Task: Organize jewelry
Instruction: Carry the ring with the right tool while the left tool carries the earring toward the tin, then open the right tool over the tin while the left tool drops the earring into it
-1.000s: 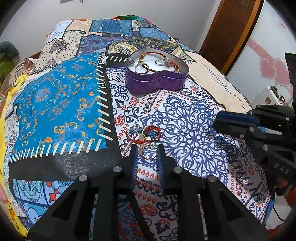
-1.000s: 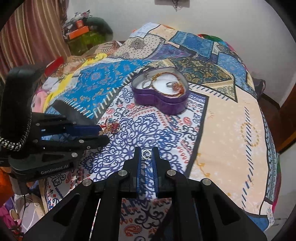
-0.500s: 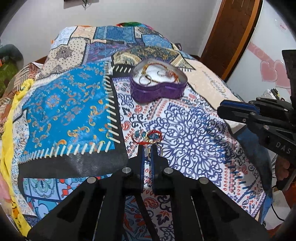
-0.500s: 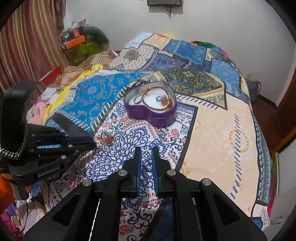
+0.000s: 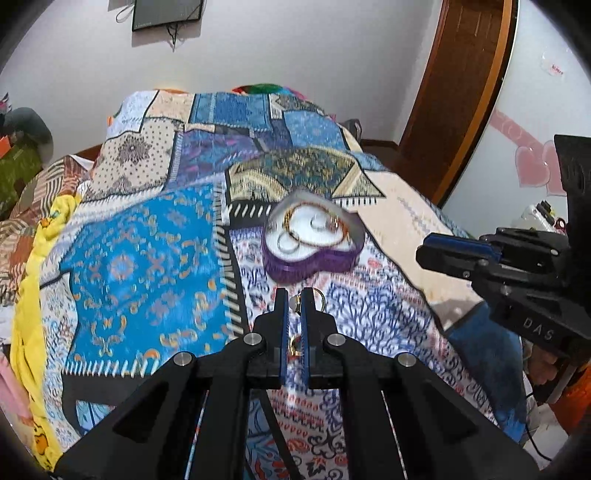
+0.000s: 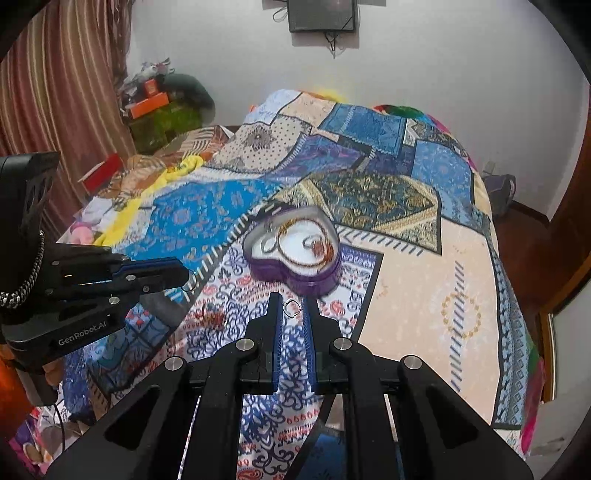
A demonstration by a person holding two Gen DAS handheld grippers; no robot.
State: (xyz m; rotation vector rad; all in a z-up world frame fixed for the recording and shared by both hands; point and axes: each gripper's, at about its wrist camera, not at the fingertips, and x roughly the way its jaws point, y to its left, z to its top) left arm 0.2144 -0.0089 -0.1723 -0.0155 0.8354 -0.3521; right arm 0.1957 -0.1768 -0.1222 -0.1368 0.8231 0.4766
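A purple heart-shaped tin (image 5: 314,258) (image 6: 295,275) with a white lining holds several rings and bangles; it stands on the patchwork bedspread (image 5: 147,266). My left gripper (image 5: 294,301) is shut on a gold ring with a pale stone (image 5: 318,298), held above the bed just short of the tin; the ring also shows in the right wrist view (image 6: 190,281). My right gripper (image 6: 293,308) is shut on a small silver ring (image 6: 291,307), also in front of the tin. A red beaded bracelet (image 6: 212,317) lies on the bedspread.
The bed's right edge drops to the floor by a wooden door (image 5: 461,92). Cluttered bags and boxes (image 6: 159,107) stand beyond the bed's far left, beside a striped curtain (image 6: 55,92). A dark screen (image 6: 321,14) hangs on the far wall.
My left gripper closed on the gold ring, lifted it off the bedspread and moved toward the tin, leaving the red bracelet behind. My right gripper rose with its silver ring.
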